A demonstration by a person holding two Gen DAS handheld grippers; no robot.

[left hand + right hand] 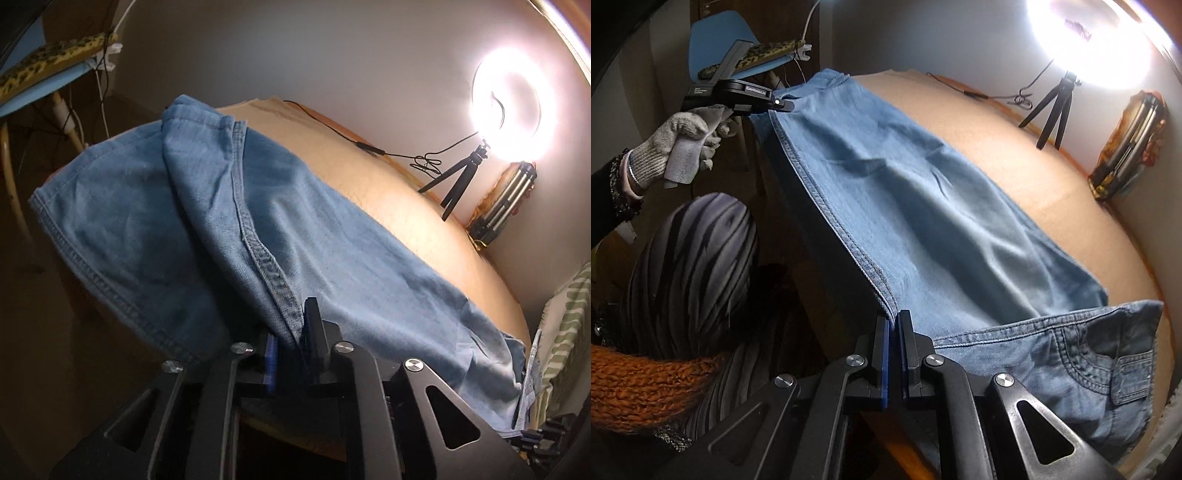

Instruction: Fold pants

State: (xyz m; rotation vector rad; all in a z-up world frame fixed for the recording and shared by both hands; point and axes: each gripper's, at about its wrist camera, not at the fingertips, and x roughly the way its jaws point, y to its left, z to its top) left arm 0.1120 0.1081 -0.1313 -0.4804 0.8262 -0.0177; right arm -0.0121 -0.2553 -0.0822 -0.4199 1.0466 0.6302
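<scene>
Light blue denim pants (207, 206) lie lengthwise over a tan table (406, 192), one leg folded onto the other. My left gripper (293, 325) is shut on the thick side seam near the hem end. The denim hides its left fingertip. In the right wrist view the pants (923, 206) stretch from the waistband and pocket at the lower right to the far hem. My right gripper (893, 317) is shut on the seam edge near the waist. The left gripper (785, 105), held by a gloved hand (683, 136), grips the same edge at the far end, and the edge runs taut between the two.
A lit ring light (506, 110) on a small tripod stands at the table's back, with a cable and a folded tripod (506, 203) beside it. A blue chair (720, 40) with a leopard-print cushion is beyond the table. The person's striped clothing (690, 258) is close at left.
</scene>
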